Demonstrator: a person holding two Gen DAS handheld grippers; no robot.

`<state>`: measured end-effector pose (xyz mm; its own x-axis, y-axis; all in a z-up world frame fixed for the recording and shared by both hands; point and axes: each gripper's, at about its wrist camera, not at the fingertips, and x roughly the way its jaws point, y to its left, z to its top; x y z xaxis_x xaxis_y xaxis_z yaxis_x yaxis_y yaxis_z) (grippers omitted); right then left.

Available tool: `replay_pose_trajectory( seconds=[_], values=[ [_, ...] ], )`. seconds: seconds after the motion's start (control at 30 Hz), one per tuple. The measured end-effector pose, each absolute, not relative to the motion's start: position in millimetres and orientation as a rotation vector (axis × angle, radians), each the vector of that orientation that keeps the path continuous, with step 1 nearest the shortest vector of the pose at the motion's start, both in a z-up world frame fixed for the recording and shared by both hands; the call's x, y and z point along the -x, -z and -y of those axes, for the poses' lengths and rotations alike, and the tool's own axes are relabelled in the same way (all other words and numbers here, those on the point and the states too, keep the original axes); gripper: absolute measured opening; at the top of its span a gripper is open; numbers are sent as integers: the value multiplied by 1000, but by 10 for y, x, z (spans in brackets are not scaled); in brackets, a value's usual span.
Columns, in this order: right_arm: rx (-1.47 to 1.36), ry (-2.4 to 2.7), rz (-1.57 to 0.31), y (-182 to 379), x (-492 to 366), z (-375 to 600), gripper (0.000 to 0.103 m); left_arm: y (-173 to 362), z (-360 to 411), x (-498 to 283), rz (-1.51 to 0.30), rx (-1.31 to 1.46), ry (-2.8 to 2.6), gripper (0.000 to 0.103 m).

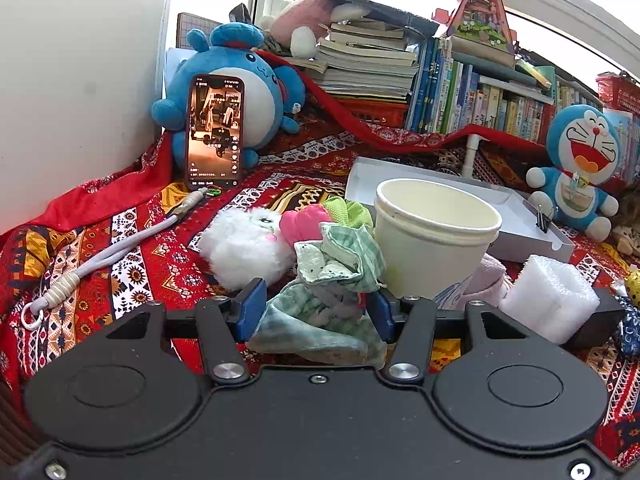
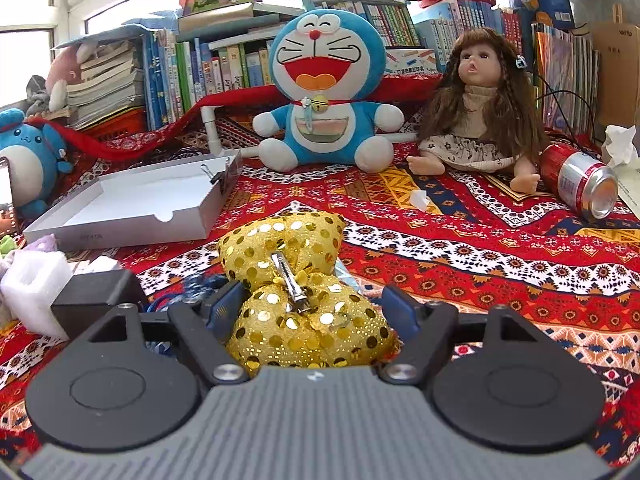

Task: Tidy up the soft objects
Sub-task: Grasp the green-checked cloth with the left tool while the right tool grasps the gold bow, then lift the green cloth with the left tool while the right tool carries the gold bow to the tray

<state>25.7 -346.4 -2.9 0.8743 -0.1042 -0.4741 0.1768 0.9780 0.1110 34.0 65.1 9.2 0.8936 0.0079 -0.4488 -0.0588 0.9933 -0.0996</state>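
The left gripper [image 1: 316, 308] has its blue pads spread around a crumpled green checked cloth [image 1: 328, 280], which lies on the patterned cloth [image 1: 132, 240] beside a paper cup [image 1: 434, 236] and a white fluffy toy [image 1: 244, 246]. The right gripper [image 2: 314, 306] is likewise spread around a gold sequin bow [image 2: 296, 280], with a white box lid [image 2: 132, 204] and Doraemon plush [image 2: 326, 92] beyond.

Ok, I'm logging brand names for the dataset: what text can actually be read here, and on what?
Nothing can be quoted with confidence.
Phone screen: small captions, too small to read.
Book spines: Chinese titles, too small to read.
Red can: label blurred.
Grey box: faint print on its side wall, unreadable.
Cardboard carton: one short dark word, blurred.
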Motion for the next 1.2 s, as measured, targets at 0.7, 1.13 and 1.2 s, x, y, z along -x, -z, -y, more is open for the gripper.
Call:
replay_pose_trajectory(
  seconds=[0.7,1.13,1.2],
  values=[
    [-185,134,-489,6,-299,3480,66,-123,-591,-339,-472,79,-76,32],
    [-194,124,-413,-293,-220,3488,64,-462,-707,-387,-461,122,-52,32],
    [-193,117,-407,-342,-239,3472,64,-508,-738,-427,-464,133,-51,32]
  ],
)
